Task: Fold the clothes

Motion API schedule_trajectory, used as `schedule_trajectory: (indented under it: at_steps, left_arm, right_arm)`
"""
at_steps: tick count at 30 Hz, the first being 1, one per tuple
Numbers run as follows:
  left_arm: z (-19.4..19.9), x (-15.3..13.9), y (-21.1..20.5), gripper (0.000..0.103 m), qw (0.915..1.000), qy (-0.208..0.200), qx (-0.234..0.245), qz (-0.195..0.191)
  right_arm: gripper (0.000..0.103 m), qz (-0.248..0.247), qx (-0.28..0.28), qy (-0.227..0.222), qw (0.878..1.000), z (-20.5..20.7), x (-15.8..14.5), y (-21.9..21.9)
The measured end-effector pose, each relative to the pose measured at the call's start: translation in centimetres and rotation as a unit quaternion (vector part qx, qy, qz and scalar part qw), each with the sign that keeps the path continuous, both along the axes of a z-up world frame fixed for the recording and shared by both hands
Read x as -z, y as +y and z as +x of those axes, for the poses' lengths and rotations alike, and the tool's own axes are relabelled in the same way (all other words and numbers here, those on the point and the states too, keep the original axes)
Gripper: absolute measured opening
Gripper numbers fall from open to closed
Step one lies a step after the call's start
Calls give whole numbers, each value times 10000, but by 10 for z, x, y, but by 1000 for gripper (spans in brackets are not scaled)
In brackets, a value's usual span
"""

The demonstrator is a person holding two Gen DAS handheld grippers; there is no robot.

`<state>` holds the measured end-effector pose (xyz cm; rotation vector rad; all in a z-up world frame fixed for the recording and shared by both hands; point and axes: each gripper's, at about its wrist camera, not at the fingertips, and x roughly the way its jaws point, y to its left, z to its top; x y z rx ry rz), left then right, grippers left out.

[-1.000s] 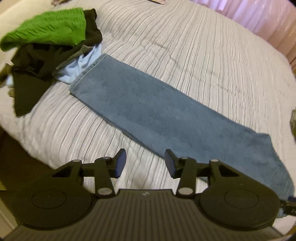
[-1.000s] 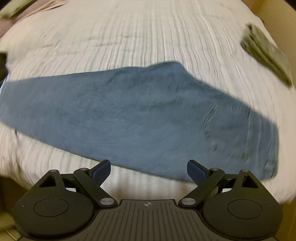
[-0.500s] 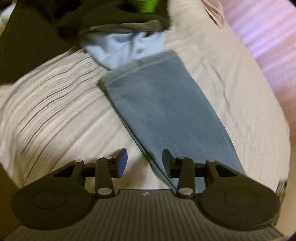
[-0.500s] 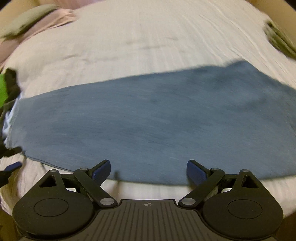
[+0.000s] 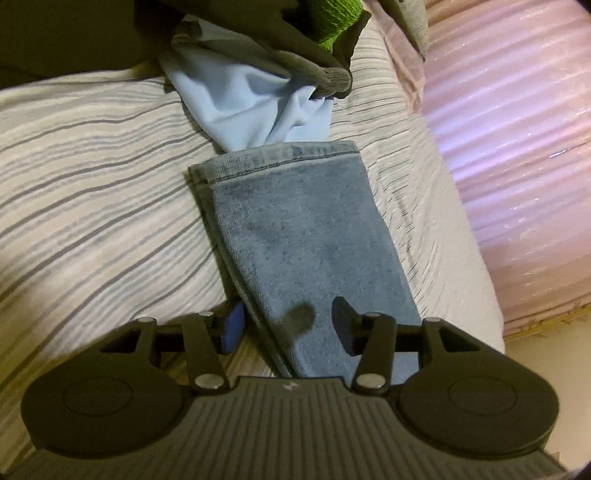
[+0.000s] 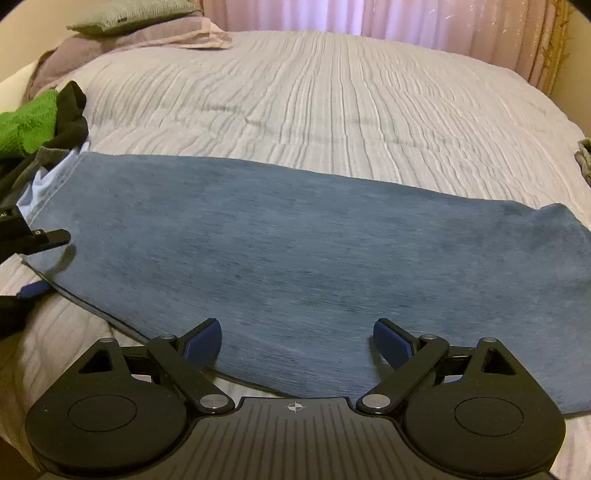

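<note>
A pair of blue jeans (image 6: 314, 251), folded lengthwise, lies flat across the striped bedspread (image 6: 332, 96). In the left wrist view its leg hem (image 5: 280, 158) points away from me. My left gripper (image 5: 288, 325) is open and straddles the near long edge of that leg close to the hem. One finger is over the denim and the blue pad (image 5: 232, 326) is beside the edge. The right wrist view shows this left gripper (image 6: 55, 260) at the jeans' left end. My right gripper (image 6: 297, 339) is open over the jeans' near edge, mid-length, holding nothing.
A pile of clothes touches the hem: light blue fabric (image 5: 243, 103), black and grey pieces, and a green knit (image 6: 26, 125). Pillows (image 6: 129, 22) lie at the head of the bed and a pink curtain (image 5: 517, 147) hangs beyond it. An olive garment (image 6: 583, 158) sits at the right edge.
My left gripper has swung to the hem end and come down around the leg's edge, with its jaws a little wider. My right gripper has moved left from the waist end to mid-leg.
</note>
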<state>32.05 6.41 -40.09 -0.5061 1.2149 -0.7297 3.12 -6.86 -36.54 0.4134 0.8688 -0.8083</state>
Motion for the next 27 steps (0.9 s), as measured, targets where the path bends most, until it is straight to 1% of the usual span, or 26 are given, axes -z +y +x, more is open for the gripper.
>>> schedule_trajectory:
  at_steps: [3,6,8,9,11,13,15,17,18,19,20,22,23,25,27]
  left_arm:
    - [0,4,0,44,9999,-15,-14,-130]
    - [0,7,0,34,9999,-87,39,-100]
    - [1,9,1,20,9998,-149,92,-38]
    - [1,9,2,19,9998,-155,100,-39]
    - [1,8,3,11,9998,-163,93,-75]
    - [-1,-4,0,8,9991,-359,204,-27]
    - [-4,-17,-4,6,9976,-600,346,41]
    - [-12,-41,-11,6,9927,-1058,581,67]
    - [-17,-55,-17,6,9881,-1339,747,89]
    - [-25,-69,-25,5,9815,-1643,984,73]
    - [-36,-84,-34,5,9728,-1951,1252,23]
    - [-58,-113,-54,5,9502,-2556,1779,-76]
    - [-69,-127,-63,5,9365,-2852,2039,-126]
    - [-95,-154,-83,5,9058,-3379,2540,-279]
    - [-133,-172,-104,5,8767,-3709,3007,-579]
  right_arm:
    - [92,-140,-19,157,9998,9,11,8]
    - [92,-280,7,252,9993,12,22,14]
    - [98,-246,86,239,9994,11,25,13]
    - [102,-163,95,217,9996,9,25,10]
    - [102,1,112,172,9998,6,25,4]
    - [102,173,73,93,9998,3,21,-2]
    - [102,372,114,-138,9991,-9,11,-10]
    - [102,517,347,-464,9970,-33,-2,-22]
    - [102,589,464,-627,9952,-46,-8,-28]
    - [102,651,589,-784,9930,-59,-14,-35]
    - [102,678,747,-919,9906,-75,-20,-43]
    - [102,697,1088,-1106,9854,-111,-31,-61]
    - [102,693,1264,-1174,9826,-129,-36,-70]
    - [102,610,1669,-1252,9761,-168,-45,-88]
    - [102,598,2008,-1372,9681,-203,-47,-100]
